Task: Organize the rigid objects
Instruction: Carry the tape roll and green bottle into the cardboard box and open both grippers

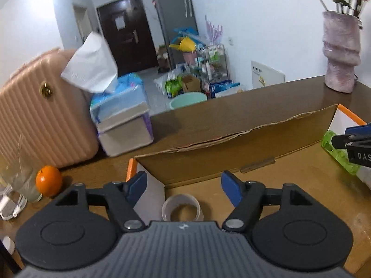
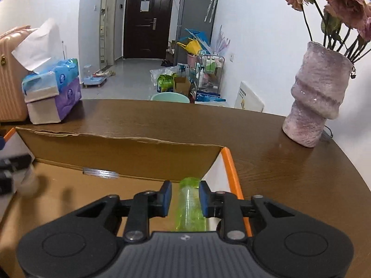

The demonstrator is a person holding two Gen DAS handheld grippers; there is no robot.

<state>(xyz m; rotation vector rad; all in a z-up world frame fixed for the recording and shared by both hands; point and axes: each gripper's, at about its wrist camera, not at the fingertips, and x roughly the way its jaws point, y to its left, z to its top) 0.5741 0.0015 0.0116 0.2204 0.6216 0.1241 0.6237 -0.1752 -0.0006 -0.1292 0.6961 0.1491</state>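
Left claw [image 1: 183,186] spread wide, right claw [image 2: 185,199] narrowed, pads not quite touching anything

A pink ribbed vase [image 2: 317,99] stands on the brown wooden table [image 2: 289,173], with dusty pink roses [image 2: 343,0] rising from it. Well to the vase's left, at the table's far edge, sits a stack of tissue packs [image 2: 53,92], a white tissue [image 2: 37,44] sticking up from the top one. Left of the tissues, farther from the vase, stands a pink ribbed suitcase [image 1: 39,106]. Near the suitcase's base lie an orange [image 1: 48,180], a clear glass [image 1: 20,180] and a white cable [image 1: 9,206]. Beyond the table, left of the vase, a dark door [image 2: 147,20] closes the hallway, with a grey fridge [image 2: 197,11] and a green basin [image 2: 170,97] nearer.
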